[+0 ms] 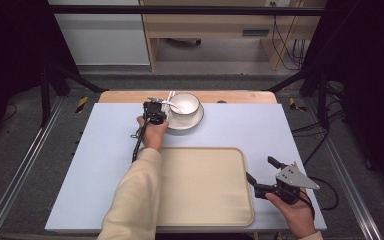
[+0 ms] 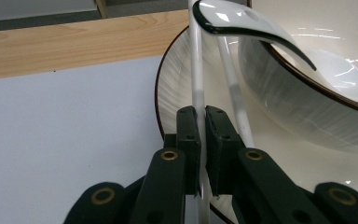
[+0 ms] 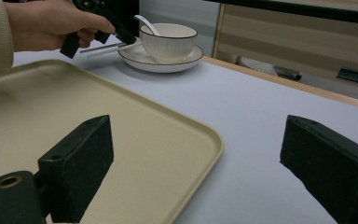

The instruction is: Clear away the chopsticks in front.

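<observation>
left tongs: matte black, two flat rectangular pads, brass-ringed rivets on linkage arms | right tongs: black blocky pads, brass rivet at 7 o'clock; grey three-cornered plate with small holes on top, black cable trailing at 4 o'clock | left sleeve: cream, long, plain knit

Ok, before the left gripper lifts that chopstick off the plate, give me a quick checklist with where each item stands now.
1. Left gripper shut on one chopstick: ok.
2. Second chopstick outside the jaws, resting on the plate: ok.
3. Spoon rests in the bowl, apart from the gripped chopstick: cannot tell.
4. Tray has bare room for a drop-off: ok.
5. Right gripper open, beside the tray's right edge, away from the plate: ok.
</observation>
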Tool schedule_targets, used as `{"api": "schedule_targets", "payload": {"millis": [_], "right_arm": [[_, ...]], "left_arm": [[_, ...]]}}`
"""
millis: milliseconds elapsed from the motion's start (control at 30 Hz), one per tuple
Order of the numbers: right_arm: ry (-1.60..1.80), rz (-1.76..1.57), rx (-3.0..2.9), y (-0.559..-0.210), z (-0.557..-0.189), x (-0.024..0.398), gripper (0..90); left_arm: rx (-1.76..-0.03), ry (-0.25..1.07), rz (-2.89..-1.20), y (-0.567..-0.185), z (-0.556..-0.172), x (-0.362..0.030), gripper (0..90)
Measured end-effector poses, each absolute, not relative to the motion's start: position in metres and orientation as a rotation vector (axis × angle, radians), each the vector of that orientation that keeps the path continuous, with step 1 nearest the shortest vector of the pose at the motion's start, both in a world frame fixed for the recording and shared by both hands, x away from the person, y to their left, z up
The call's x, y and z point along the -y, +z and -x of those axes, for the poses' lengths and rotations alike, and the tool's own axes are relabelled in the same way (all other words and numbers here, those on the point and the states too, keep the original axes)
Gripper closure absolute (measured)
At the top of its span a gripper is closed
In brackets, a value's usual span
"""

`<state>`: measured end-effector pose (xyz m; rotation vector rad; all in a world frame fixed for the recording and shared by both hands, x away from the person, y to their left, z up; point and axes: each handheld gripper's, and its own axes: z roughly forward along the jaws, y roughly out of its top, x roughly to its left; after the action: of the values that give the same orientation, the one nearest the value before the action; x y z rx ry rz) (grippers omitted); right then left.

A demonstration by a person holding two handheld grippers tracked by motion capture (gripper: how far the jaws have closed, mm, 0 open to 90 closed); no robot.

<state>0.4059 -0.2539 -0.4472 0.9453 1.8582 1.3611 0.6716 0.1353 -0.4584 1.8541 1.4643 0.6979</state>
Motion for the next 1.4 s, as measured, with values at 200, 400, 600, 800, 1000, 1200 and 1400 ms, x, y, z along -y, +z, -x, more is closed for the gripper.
{"api": "schedule_targets", "payload": {"millis": [200, 400, 600, 800, 1000, 1200, 1400], "right_arm": [[1.36, -0.947, -1.858, -0.447, -0.406, 0.254, 9.5], [1.362, -0.947, -1.859, -0.447, -0.406, 0.253, 9.5], [1.363, -0.948, -1.858, -0.447, -0.406, 0.254, 9.5], [1.365, -0.948, -1.86, -0.446, -0.406, 0.253, 9.5], [1.361, -0.945, -1.861, -0.447, -0.407, 0.252, 9.6], [1.362, -0.946, -1.865, -0.447, -0.407, 0.251, 9.6], [1.364, -0.945, -1.871, -0.448, -0.407, 0.251, 7.8]], "left_arm": [[-1.462, 0.692, -1.856, -0.453, -0.67, -0.14, 84.3], [-1.483, 0.689, -1.851, -0.443, -0.665, -0.151, 84.5], [-1.506, 0.701, -1.837, -0.432, -0.652, -0.163, 84.5], [-1.521, 0.705, -1.818, -0.424, -0.634, -0.176, 84.5], [-1.523, 0.72, -1.804, -0.419, -0.613, -0.186, 84.4], [-1.519, 0.718, -1.797, -0.421, -0.601, -0.192, 84.5], [-1.516, 0.703, -1.781, -0.421, -0.59, -0.197, 84.5]]}}
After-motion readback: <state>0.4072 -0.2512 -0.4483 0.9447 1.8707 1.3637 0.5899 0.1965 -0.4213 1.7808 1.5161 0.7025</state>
